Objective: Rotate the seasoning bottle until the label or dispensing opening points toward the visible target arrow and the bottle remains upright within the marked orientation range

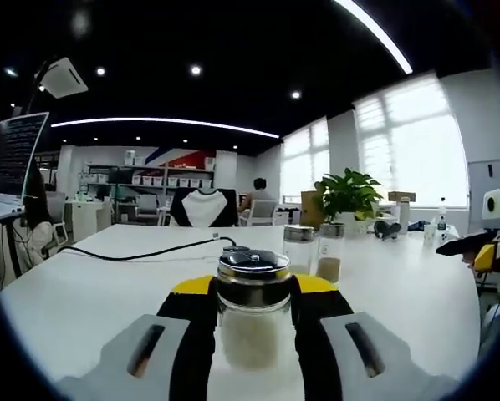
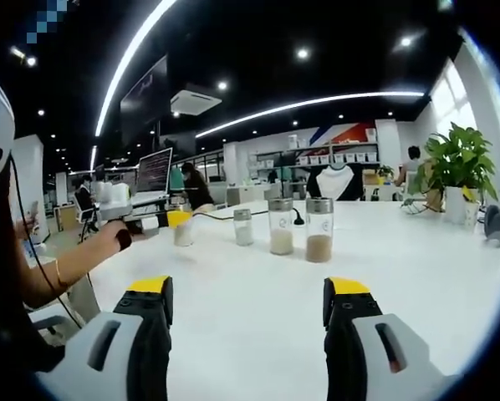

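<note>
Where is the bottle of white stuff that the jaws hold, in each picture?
Left gripper view: the held bottle stands low in the middle, between the jaws of the left gripper.
Right gripper view: the held bottle is small at middle left, in the left gripper.
Shared landmark: the potted plant at the table's far side.

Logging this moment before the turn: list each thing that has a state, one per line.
left gripper: shut on seasoning bottle
seasoning bottle: upright, lid on, held
right gripper: open, holding nothing
two jars: upright, lids on, standing on the white table
</note>
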`<act>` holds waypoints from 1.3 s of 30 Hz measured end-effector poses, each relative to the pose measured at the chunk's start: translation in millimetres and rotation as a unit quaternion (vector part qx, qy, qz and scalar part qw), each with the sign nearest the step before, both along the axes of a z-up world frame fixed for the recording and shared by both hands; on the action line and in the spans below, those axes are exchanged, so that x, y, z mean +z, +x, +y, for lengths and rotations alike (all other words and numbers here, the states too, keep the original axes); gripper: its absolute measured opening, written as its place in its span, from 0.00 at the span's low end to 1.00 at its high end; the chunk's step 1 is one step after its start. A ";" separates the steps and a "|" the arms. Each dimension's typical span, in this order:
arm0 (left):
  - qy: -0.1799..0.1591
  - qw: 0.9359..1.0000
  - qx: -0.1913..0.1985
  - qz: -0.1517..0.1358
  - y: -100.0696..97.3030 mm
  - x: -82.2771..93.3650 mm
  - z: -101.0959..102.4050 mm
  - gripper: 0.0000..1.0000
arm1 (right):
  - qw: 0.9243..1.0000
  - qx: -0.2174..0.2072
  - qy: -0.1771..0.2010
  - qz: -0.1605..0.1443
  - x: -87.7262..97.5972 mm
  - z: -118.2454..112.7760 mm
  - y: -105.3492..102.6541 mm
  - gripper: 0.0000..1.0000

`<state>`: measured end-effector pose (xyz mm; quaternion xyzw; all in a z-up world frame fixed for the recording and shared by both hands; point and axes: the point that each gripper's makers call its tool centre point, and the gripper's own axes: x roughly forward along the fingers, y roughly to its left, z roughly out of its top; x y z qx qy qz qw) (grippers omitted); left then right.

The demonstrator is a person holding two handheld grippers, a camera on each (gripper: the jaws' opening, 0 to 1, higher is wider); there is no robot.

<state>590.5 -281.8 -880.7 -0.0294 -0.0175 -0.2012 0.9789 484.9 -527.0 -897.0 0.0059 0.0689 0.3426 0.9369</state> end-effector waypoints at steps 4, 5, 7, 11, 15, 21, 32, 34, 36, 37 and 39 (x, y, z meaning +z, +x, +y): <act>-0.001 1.000 -0.010 0.003 -5.2 -0.6 -10.6 0.36 | 1.000 0.009 -0.002 0.001 -0.6 6.0 -1.3 0.73; -0.001 1.000 -0.012 0.004 -6.3 -0.8 -12.9 0.36 | 1.000 0.009 -0.002 0.001 -0.7 6.6 -1.4 0.73; 0.001 1.000 -0.022 0.004 -9.5 -1.4 -19.7 0.36 | 1.000 0.012 -0.003 0.002 -0.9 8.4 -1.6 0.73; 0.008 0.999 -0.036 0.003 -14.9 -1.6 -32.1 0.36 | 1.000 0.017 -0.003 0.002 -1.2 10.5 -1.6 0.73; 0.019 0.999 -0.049 -0.001 -20.9 1.3 -43.7 0.36 | 1.000 0.019 -0.002 0.004 -3.0 12.3 -2.1 0.72; 0.061 0.997 -0.048 -0.018 -27.7 7.9 -53.6 0.36 | 1.000 0.026 0.000 0.008 -5.4 16.9 -3.5 0.72; 0.049 0.997 -0.060 -0.008 -40.0 8.9 -65.8 0.36 | 0.999 0.046 0.011 0.000 2.5 35.0 -3.7 0.71; 0.043 0.997 -0.064 -0.007 -42.1 9.1 -68.4 0.36 | 0.999 0.053 0.012 -0.001 3.5 40.6 -3.9 0.71; 0.041 0.997 -0.068 -0.003 -43.5 7.6 -71.2 0.36 | 0.998 0.058 0.010 -0.001 4.0 45.4 -3.7 0.71; 0.043 0.997 -0.070 -0.001 -44.2 6.5 -73.0 0.36 | 0.998 0.060 0.011 -0.001 4.6 47.4 -3.8 0.71; 0.046 0.996 -0.073 0.001 -46.0 4.7 -76.7 0.36 | 0.998 0.065 0.015 -0.004 6.9 52.3 -4.0 0.71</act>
